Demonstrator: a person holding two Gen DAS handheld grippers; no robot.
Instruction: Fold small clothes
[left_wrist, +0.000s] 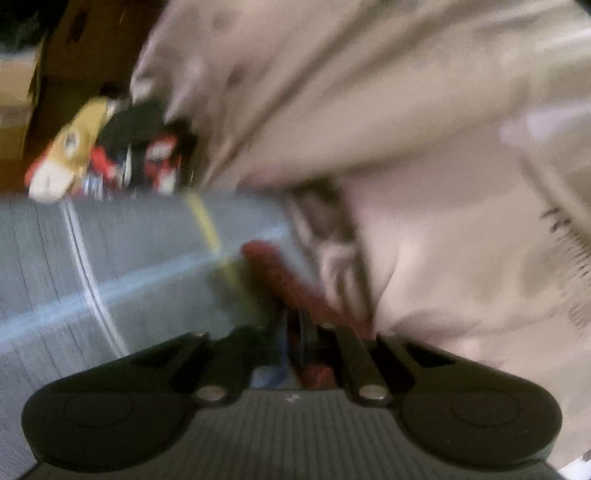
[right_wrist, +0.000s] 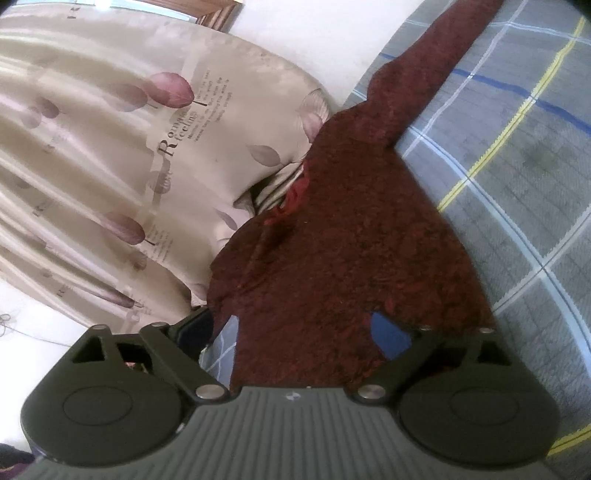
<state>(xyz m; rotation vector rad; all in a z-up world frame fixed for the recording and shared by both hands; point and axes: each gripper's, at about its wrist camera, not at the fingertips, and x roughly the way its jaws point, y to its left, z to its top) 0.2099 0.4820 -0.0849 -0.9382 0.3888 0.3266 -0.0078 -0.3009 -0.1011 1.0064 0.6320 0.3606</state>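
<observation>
A small dark red fuzzy garment (right_wrist: 351, 229) lies spread on the grey checked bed sheet (right_wrist: 517, 140), one sleeve reaching to the top. My right gripper (right_wrist: 306, 332) stands open over its near edge, with the cloth draped between the spread fingers and a blue pad (right_wrist: 388, 336) showing. In the blurred left wrist view, my left gripper (left_wrist: 299, 343) is shut on a pinch of the same red garment (left_wrist: 280, 273), which trails forward over the sheet (left_wrist: 129, 258).
A beige curtain with purple leaf prints (right_wrist: 110, 166) hangs along the bed's side and fills much of the left wrist view (left_wrist: 406, 129). A heap of coloured clothes or toys (left_wrist: 103, 151) lies beyond the sheet, beside cardboard boxes (left_wrist: 74, 55).
</observation>
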